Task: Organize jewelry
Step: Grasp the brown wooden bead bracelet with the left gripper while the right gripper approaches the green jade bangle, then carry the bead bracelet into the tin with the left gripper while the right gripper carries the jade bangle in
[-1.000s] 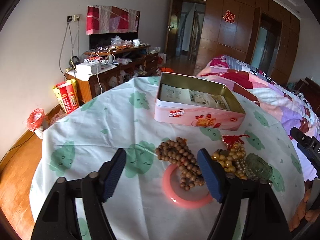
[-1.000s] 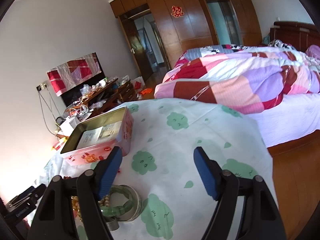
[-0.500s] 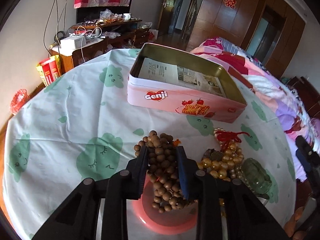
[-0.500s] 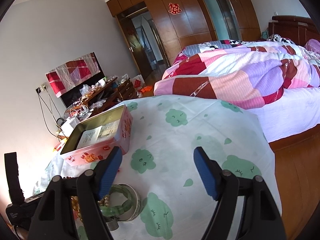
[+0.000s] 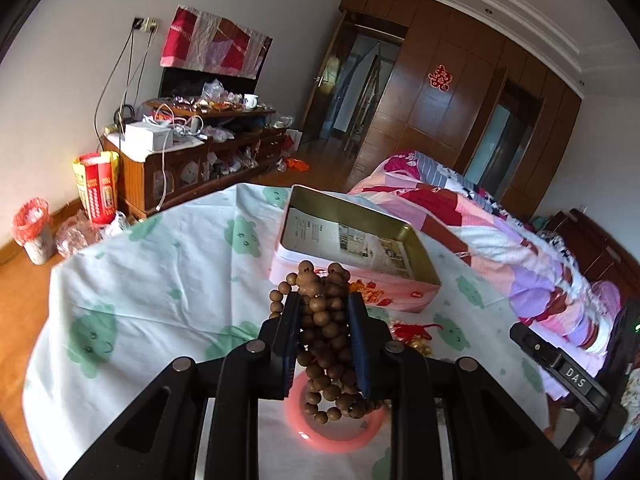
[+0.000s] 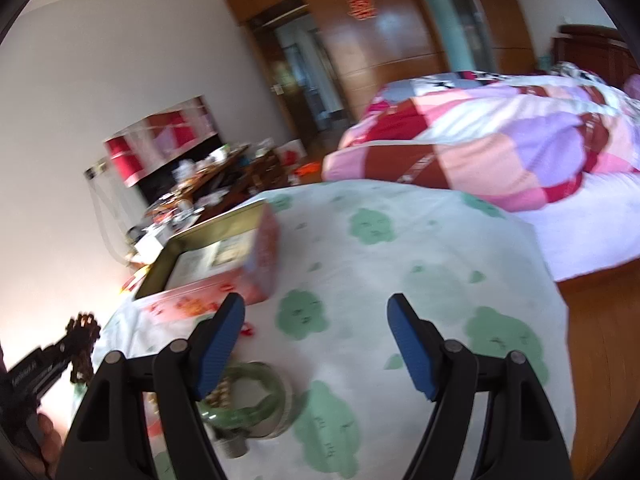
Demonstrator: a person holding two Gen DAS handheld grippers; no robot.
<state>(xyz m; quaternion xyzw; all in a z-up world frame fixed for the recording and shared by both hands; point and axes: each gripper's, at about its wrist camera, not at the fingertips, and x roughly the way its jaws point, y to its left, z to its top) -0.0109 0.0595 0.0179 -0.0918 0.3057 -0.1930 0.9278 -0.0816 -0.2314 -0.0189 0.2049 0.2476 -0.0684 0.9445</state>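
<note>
Clearly, we have the wooden bead strand (image 5: 324,332) bunched into a thick brown clump of round beads, some pale tan and some darker, and it hangs off the cloth between the blue pads of our left gripper (image 5: 322,336). Its two fingers are drawn close together and clamped on the clump, with beads spilling above the fingertips and dangling below them. In the right wrist view we see the same strand (image 6: 83,340) at the far left edge, held up by the left tool.

Below the hanging beads lies a pink bangle (image 5: 334,426) flat on the green-patterned tablecloth (image 5: 160,264). Just to its right we make out a heap of gold beads with a red tassel (image 5: 414,334), partly hidden by the gripper. Behind the strand stands the open pink tin (image 5: 352,256), gold inside, with printed paper lying on its floor.

Our right gripper (image 6: 316,344) hovers over the cloth with its fingers spread wide apart and nothing between them. Near its left finger sits a green bangle (image 6: 252,404) beside some gold beads; the picture is blurred there, so we cannot tell whether they touch.
</note>
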